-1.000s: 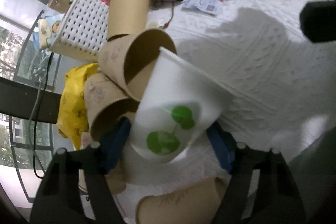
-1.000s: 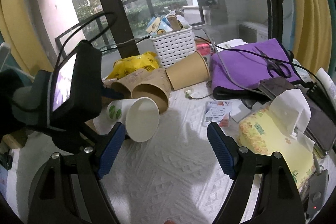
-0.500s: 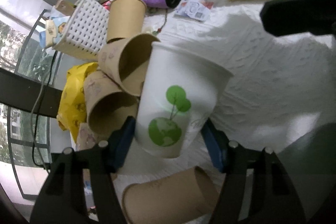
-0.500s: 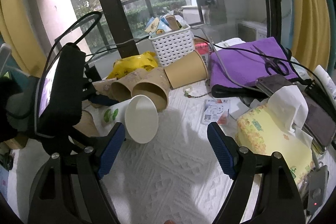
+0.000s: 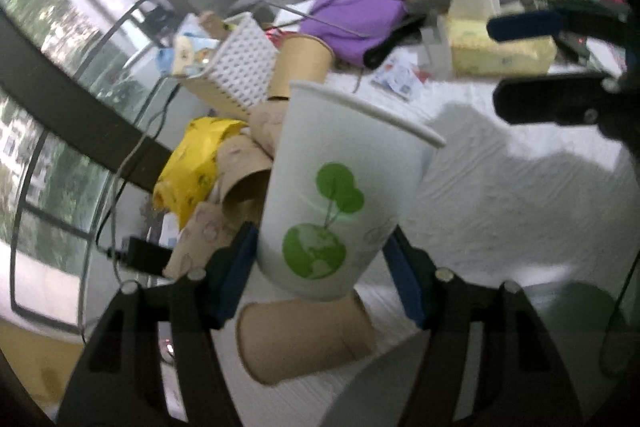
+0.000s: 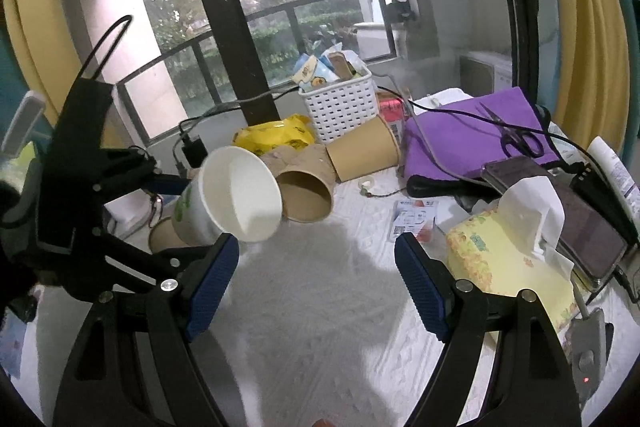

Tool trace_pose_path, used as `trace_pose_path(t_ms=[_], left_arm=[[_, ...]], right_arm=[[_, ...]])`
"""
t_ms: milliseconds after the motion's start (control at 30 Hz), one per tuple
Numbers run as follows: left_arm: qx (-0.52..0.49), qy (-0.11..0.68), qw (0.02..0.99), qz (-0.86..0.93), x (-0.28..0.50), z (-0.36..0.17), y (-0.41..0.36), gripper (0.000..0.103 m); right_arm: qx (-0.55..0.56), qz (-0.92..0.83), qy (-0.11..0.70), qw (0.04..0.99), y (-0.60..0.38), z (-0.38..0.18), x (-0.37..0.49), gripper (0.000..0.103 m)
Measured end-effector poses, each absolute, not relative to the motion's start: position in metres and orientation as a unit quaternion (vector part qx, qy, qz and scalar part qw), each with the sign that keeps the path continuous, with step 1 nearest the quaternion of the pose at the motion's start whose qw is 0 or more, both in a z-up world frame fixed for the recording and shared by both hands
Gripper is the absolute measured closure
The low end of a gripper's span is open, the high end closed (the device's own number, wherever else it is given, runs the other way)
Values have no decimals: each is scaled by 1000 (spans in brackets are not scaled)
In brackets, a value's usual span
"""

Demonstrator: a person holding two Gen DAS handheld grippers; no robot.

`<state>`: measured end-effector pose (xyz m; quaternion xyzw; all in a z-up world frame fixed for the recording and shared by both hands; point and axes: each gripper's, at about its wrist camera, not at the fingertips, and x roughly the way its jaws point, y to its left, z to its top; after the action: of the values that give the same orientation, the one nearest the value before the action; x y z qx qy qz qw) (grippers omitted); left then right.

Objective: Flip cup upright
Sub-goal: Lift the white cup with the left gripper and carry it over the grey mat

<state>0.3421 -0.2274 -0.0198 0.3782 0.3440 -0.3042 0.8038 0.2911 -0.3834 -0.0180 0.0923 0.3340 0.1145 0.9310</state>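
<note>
Compared with the earlier frames, the white cup (image 5: 340,195) has been raised clear of the counter (image 6: 320,327) and tilted closer to upright, mouth angled upward. The left hand-held gripper (image 5: 320,267) pinches it near the base, one blue pad on each side. The left wrist view alone shows the green globe print on the cup wall; the right wrist view alone shows the cup's white interior (image 6: 240,195). The right hand-held gripper (image 6: 316,283) is spread, holding nothing, above the bare white cloth. Brown cups (image 6: 306,195) lie on their sides just behind the white cup, with a white basket (image 6: 340,111), a purple cloth (image 6: 472,135) and a yellow tissue pack (image 6: 504,263) beyond.
</note>
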Motion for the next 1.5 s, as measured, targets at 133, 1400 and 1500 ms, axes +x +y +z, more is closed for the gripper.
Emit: trace_pose_path(t_ms=[133, 1400, 1500], left_arm=[[340, 337, 830, -284, 321, -3, -211, 38], [6, 244, 948, -203, 57, -25, -87, 38], [-10, 234, 950, -208, 44, -26, -83, 38]], right_arm=[[93, 127, 326, 932, -381, -9, 281, 20], [48, 337, 309, 888, -259, 44, 96, 20], [37, 344, 311, 885, -248, 43, 85, 20]])
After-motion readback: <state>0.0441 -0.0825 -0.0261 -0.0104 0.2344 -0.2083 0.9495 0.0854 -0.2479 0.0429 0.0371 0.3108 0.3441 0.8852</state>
